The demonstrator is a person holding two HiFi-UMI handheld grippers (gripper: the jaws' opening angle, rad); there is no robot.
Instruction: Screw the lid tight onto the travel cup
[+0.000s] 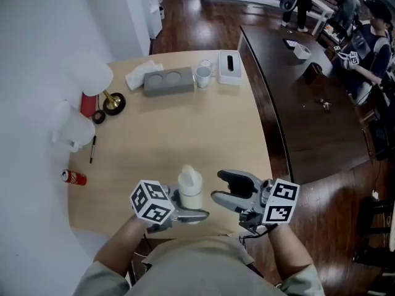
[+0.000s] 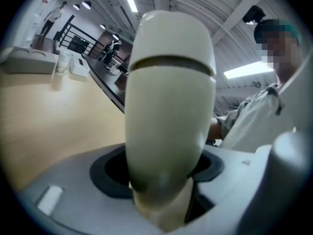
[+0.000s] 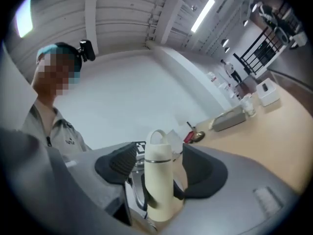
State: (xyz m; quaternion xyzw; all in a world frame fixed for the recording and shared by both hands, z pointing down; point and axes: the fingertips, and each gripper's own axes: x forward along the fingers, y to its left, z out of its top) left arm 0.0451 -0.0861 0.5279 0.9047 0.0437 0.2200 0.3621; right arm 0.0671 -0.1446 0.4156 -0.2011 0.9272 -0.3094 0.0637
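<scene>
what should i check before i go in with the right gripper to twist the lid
1. left gripper shut on the travel cup: ok
2. lid seated on the cup: ok
3. right gripper open wide enough for the lid: ok
4. right gripper around the lid: not ok, it is beside the cup and apart from it
5. lid already tight: cannot tell

In your left gripper view the travel cup [image 2: 168, 111] fills the frame and covers its own base and the pad faces of your left claw [image 1: 188, 213], while in the head view that claw hides the cup's lower body.
</scene>
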